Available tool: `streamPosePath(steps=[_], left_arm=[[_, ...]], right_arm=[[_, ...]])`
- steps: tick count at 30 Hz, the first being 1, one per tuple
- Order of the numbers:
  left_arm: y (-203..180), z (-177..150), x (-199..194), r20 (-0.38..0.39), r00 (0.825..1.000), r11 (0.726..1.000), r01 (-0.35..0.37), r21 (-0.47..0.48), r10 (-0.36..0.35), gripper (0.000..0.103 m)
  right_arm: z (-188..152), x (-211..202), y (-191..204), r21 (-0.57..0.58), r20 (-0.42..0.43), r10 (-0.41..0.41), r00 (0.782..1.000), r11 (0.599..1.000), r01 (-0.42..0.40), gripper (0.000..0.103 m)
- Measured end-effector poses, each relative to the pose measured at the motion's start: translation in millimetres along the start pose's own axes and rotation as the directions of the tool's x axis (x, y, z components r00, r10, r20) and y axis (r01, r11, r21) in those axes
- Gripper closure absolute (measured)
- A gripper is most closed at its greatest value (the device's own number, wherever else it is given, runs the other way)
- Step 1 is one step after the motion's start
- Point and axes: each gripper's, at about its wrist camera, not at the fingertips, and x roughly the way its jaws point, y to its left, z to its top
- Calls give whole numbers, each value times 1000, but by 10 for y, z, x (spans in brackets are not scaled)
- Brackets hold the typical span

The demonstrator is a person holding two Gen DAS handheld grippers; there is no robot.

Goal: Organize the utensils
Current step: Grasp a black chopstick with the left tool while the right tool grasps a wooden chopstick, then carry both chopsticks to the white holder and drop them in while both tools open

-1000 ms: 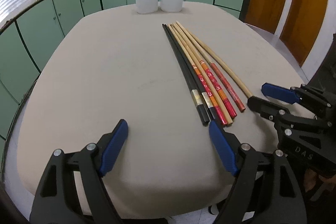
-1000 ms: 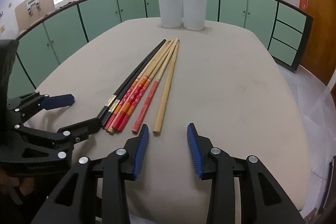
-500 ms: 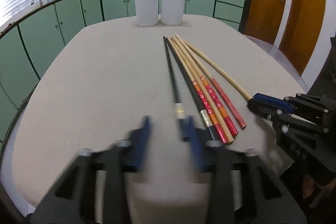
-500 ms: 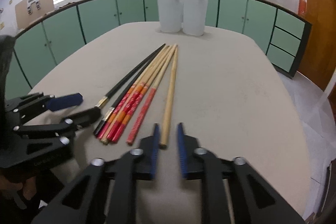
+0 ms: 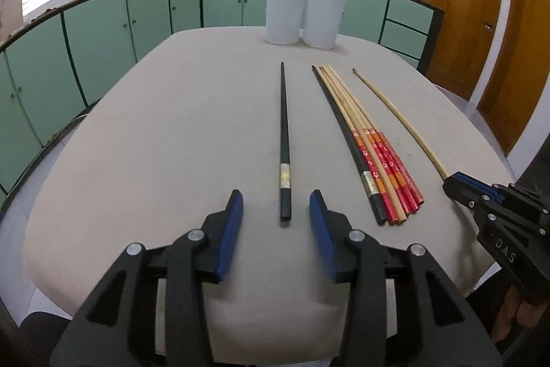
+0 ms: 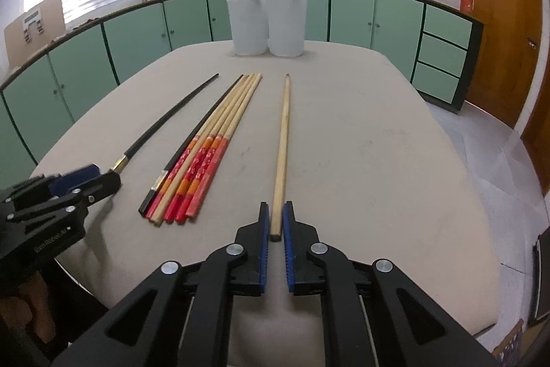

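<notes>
A black chopstick lies alone on the beige table, its near end between the fingers of my left gripper, which stands open around it. A plain wooden chopstick lies apart to the right; my right gripper is shut on its near end. A bundle of red-handled chopsticks with one black one lies between them, also in the right wrist view. Two white cups stand at the far edge, a utensil handle poking from the right one.
The table has rounded edges close on all sides. Green cabinets ring the room, with wooden doors on the right. The left gripper shows at the left of the right wrist view.
The black chopstick and the plain wooden one have been drawn sideways out of the bundle. The right gripper has closed on the wooden chopstick. The left gripper closed in, then reopened partly.
</notes>
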Motion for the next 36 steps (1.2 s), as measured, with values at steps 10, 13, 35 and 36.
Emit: streamPosePath(steps=[10, 13, 35, 36], left_arm=[[81, 329, -286, -3, 997, 996, 73, -48, -73, 97], [118, 507, -489, 22, 996, 995, 89, -51, -88, 97], [350, 2116, -629, 11, 985, 984, 170, 52, -171, 97], [345, 2213, -598, 5, 985, 983, 173, 59, -173, 97]], right_arm=[[288, -348, 10, 2, 24, 25, 999, 1000, -25, 97], [519, -534, -6, 5, 41, 48, 998, 999, -48, 97], [2464, -411, 2, -153, -75, 131, 989, 978, -141, 96], [2528, -386, 15, -157, -86, 129, 988, 977, -142, 96]])
